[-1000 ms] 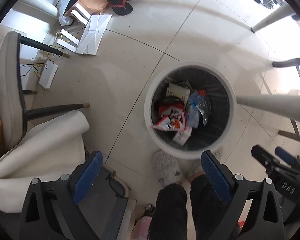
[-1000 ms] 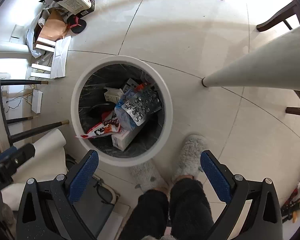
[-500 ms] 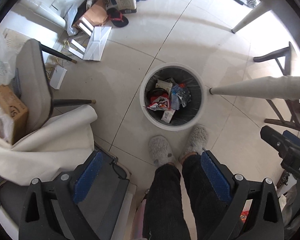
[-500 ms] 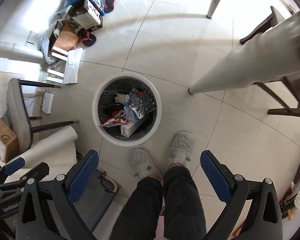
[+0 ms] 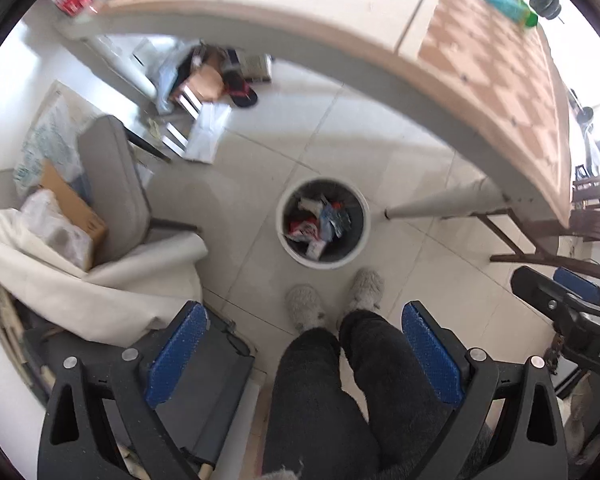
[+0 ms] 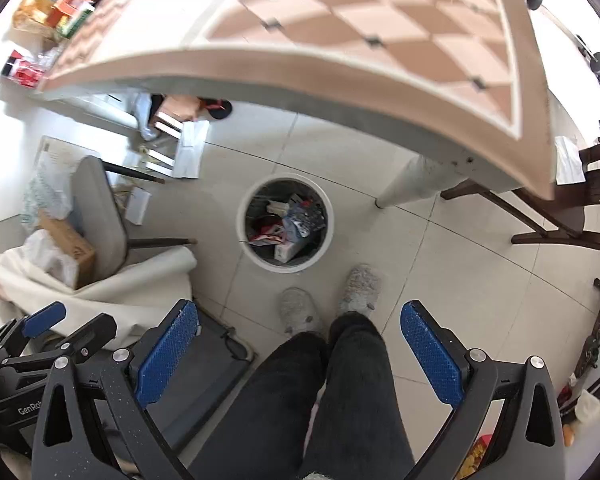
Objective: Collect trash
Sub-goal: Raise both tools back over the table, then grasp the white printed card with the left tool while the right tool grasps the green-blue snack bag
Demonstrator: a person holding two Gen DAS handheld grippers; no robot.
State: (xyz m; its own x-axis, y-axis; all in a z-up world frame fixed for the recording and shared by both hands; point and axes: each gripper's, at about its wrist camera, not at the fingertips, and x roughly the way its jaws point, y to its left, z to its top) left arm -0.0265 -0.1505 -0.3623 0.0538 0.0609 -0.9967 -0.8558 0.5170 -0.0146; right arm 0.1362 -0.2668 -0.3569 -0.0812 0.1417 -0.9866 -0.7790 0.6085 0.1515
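A round white trash bin [image 5: 359,240] with a dark liner stands on the tiled floor below both grippers; it also shows in the right wrist view [image 6: 327,236]. Inside lie wrappers, a blister pack and small cartons [image 5: 320,226] [image 6: 290,224]. My left gripper [image 5: 306,356] is open and empty, high above the floor. My right gripper [image 6: 300,356] is open and empty at about the same height; it also shows at the right edge of the left wrist view [image 5: 560,304]. The left gripper shows at the left edge of the right wrist view [image 6: 44,334].
A checkered table [image 6: 380,20] with a white leg [image 6: 412,184] overhangs the bin at the top. The person's legs and grey slippers [image 5: 332,300] stand just in front of the bin. A grey chair [image 5: 112,184], white cloth and a cardboard box [image 5: 76,216] stand left. Clutter lies under the table.
Both grippers have risen far above the bin, which now looks much smaller. The table top has come into view. Both stay open and empty.
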